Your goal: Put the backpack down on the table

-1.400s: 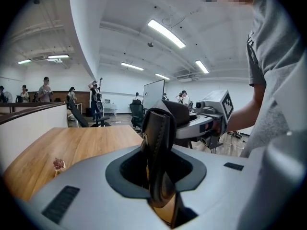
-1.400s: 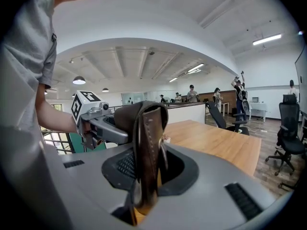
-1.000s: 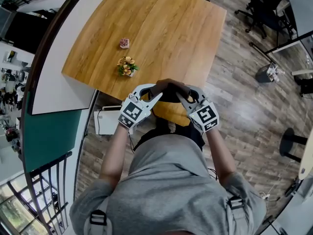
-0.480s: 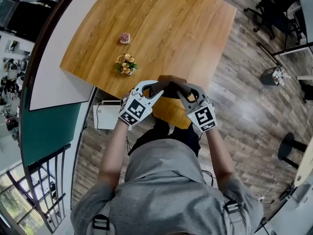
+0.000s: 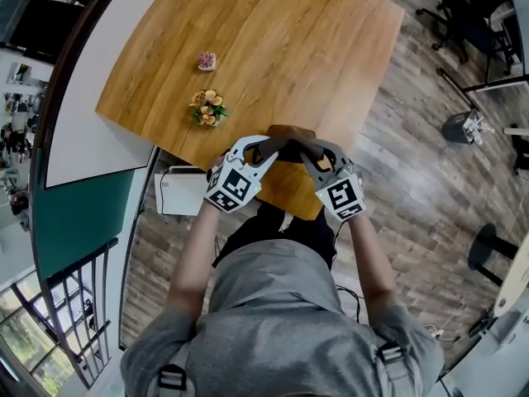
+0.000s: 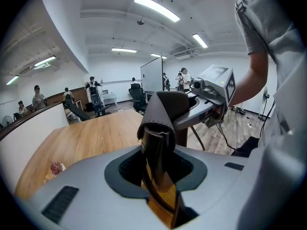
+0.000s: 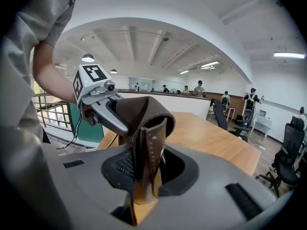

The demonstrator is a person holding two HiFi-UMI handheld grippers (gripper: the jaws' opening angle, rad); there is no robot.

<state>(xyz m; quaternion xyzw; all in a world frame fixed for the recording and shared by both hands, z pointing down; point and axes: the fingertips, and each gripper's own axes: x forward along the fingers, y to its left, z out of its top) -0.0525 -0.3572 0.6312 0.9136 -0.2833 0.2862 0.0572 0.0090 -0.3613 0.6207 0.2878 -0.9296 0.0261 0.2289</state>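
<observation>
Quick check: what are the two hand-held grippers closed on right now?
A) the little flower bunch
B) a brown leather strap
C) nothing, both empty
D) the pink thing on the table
B: each gripper view shows the brown leather strap pinched between that gripper's jaws. In the head view it spans from the left hand-held gripper to the right hand-held gripper, over the near corner of the table.

Small flower arrangement (image 5: 209,109) near pink trinket (image 5: 207,60); office chairs (image 5: 467,15) beyond.

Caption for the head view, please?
Left gripper and right gripper clamp a brown leather backpack strap at the light wooden table.
</observation>
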